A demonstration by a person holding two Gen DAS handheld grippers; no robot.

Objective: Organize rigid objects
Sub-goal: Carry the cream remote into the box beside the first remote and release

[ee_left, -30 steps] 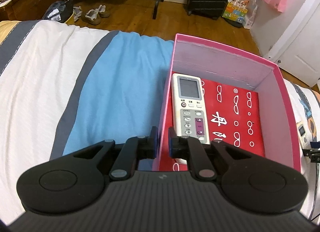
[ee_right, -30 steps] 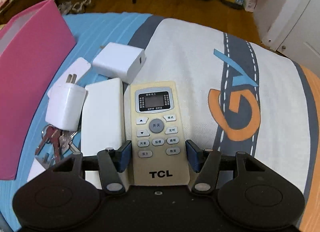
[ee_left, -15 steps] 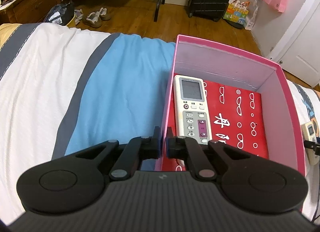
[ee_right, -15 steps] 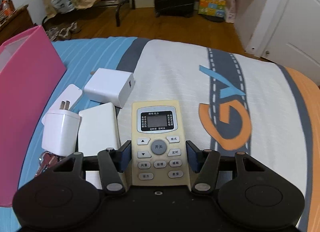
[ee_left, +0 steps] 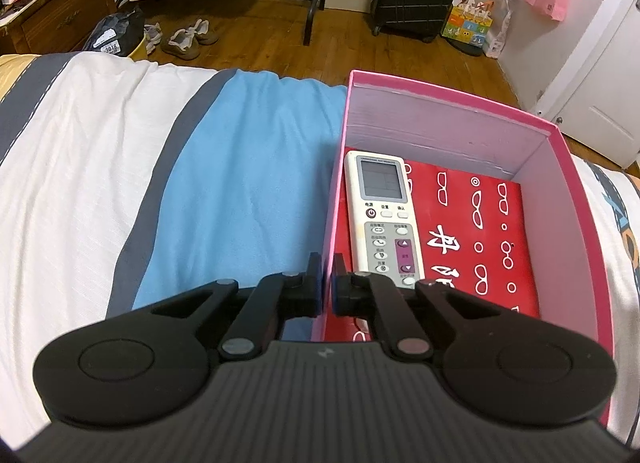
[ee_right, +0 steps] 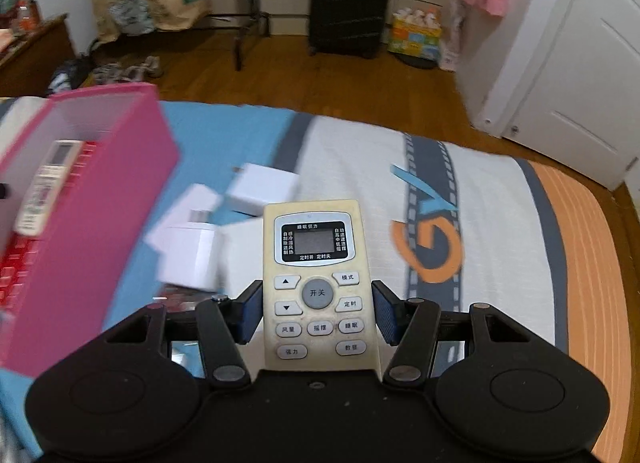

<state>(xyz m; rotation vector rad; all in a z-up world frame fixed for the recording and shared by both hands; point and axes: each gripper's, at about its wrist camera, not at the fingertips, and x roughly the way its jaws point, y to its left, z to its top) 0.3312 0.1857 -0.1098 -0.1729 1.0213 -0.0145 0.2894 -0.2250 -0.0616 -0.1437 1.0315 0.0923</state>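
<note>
Between the blue-padded fingers of the right gripper (ee_right: 317,313) sits a cream-yellow rectangular plastic remote control with grey buttons (ee_right: 317,283) — the pads press its two long edges around the button field, so the fingers are clamped on it, screen end pointing away. It looks lifted clear of the bed, with the bedding blurred beneath it. A hard, light shell like this should handle stiffly and without give; its smooth sides could slide if the grip is loose, and the flat long edges near the middle seem the soundest place to hold it, as now.

Just beyond it, on the blue stripe of the striped bedspread (ee_right: 500,191), lie several white plastic chargers and blocks (ee_right: 224,223), too blurred to count surely. To the left stands the pink open-topped cardboard box (ee_right: 100,231).

Over at the box's near-left corner, the left gripper (ee_left: 327,291) has its fingers together on the thin pink wall, one pad outside and one inside, pinching it — apparently steadying the box. Inside, a white rectangular remote control with a grey screen (ee_left: 384,223) lies flat along the left wall on a red printed card lining the bottom (ee_left: 480,231). Room remains to its right, so the yellow remote would likely fit alongside.
</note>
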